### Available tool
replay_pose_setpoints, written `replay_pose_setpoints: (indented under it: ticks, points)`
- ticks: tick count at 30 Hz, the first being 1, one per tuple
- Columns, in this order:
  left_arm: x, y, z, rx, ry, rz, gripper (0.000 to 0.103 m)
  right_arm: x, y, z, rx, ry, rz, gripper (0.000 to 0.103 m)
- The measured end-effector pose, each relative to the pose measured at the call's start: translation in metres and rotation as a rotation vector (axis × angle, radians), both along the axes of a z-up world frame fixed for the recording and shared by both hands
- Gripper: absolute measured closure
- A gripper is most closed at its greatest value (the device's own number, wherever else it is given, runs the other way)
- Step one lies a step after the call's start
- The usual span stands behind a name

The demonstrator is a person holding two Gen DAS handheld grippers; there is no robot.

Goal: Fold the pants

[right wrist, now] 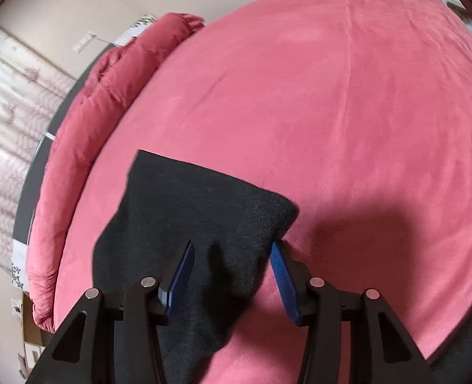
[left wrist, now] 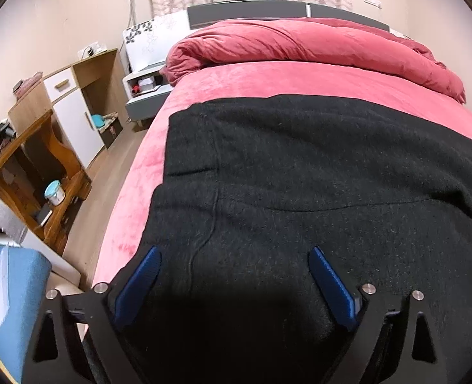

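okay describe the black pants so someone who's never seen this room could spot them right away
Start at the big bed covered in a pink fleece sheet, with a rolled red duvet by the headboard. The black pants lie spread flat on the sheet at the near end, away from the duvet. They are the only dark, fuzzy fabric on the otherwise pink and red bed.

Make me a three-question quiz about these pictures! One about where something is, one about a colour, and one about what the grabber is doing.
1. Where do the pants lie?
A on the floor
B on the bed
C on a chair

2. What colour is the blanket rolled up at the head of the bed?
A red
B green
C white

3. How are the left gripper fingers?
A spread wide open
B pinched shut
C holding a cup

Answers: 1 B, the black cloth is spread on the pink sheet. 2 A, the roll is red. 3 A, the blue pads stand far apart.
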State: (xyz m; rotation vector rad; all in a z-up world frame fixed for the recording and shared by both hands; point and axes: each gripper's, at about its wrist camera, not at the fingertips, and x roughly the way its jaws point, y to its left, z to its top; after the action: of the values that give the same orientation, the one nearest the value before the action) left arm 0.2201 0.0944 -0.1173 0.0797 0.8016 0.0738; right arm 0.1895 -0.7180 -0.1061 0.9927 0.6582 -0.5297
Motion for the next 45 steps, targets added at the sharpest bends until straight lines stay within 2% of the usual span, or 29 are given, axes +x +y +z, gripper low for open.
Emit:
replay_pose_setpoints:
  ticks: [1,2,3,5,7,9,11,14,17,19,20,22,25,27,30,34,37,41,44,45]
  points:
    - [0.001,0.0,0.0,-0.005,0.003,0.006,0.006,0.002,0.0,0.002,-0.02,0.007,-0.005,0.06]
    - [0.001,0.0,0.0,-0.008,0.005,0.011,0.006,0.005,0.001,0.005,-0.052,0.038,0.008,0.089]
    - [0.002,0.0,0.0,-0.004,0.004,0.011,0.006,0.01,0.003,0.01,-0.094,0.072,0.035,0.092]
    - [0.003,0.0,0.0,-0.001,0.004,0.012,0.006,0.005,0.011,0.03,-0.167,0.076,0.053,0.094]
    - [0.002,0.0,0.0,-0.003,0.003,0.012,0.006,-0.006,0.015,0.054,-0.254,0.065,0.036,0.095]
    - [0.002,0.001,0.0,-0.007,0.002,0.01,0.006,-0.024,0.012,0.069,-0.291,0.056,0.012,0.095]
    - [0.0,0.001,0.0,-0.015,-0.001,0.01,0.006,-0.041,0.003,0.065,-0.286,0.074,-0.008,0.095]
    - [-0.003,0.002,0.001,-0.026,0.001,0.006,0.006,-0.055,-0.004,0.033,-0.21,0.129,-0.052,0.095]
    - [-0.011,0.007,0.006,-0.056,0.014,-0.005,0.006,-0.063,-0.01,-0.008,-0.043,0.128,-0.074,0.086]
    - [-0.019,0.012,0.01,-0.066,0.012,-0.011,0.006,-0.082,-0.01,-0.003,-0.019,0.05,-0.115,0.078]
    - [-0.023,0.015,0.013,-0.069,0.007,-0.005,0.006,-0.089,-0.009,0.003,-0.022,0.031,-0.118,0.069]
    - [-0.035,0.024,0.019,-0.096,-0.013,0.016,0.006,-0.107,0.0,0.019,-0.066,0.014,-0.098,0.068]
    - [-0.05,0.037,0.025,-0.119,-0.044,0.057,0.005,-0.127,0.024,0.039,-0.136,0.043,-0.018,0.066]
    - [-0.06,0.048,0.027,-0.131,-0.049,0.094,0.002,-0.154,0.05,0.05,-0.192,0.056,0.047,0.065]
    - [-0.073,0.067,0.03,-0.159,-0.052,0.136,0.002,-0.179,0.093,0.05,-0.207,0.073,0.13,0.063]
    - [-0.087,0.092,0.03,-0.202,-0.049,0.17,0.0,-0.216,0.153,0.04,-0.092,0.023,0.246,0.062]
    - [-0.092,0.104,0.027,-0.23,-0.02,0.167,0.0,-0.225,0.194,0.029,-0.02,-0.001,0.334,0.058]
    - [-0.097,0.111,0.018,-0.263,0.029,0.137,0.0,-0.245,0.219,0.007,0.074,-0.001,0.32,0.058]
    - [-0.093,0.111,0.009,-0.232,0.061,0.131,0.0,-0.26,0.221,-0.009,0.15,-0.004,0.269,0.056]
    - [-0.09,0.113,0.006,-0.251,0.071,0.136,0.0,-0.265,0.222,-0.014,0.176,-0.005,0.263,0.055]
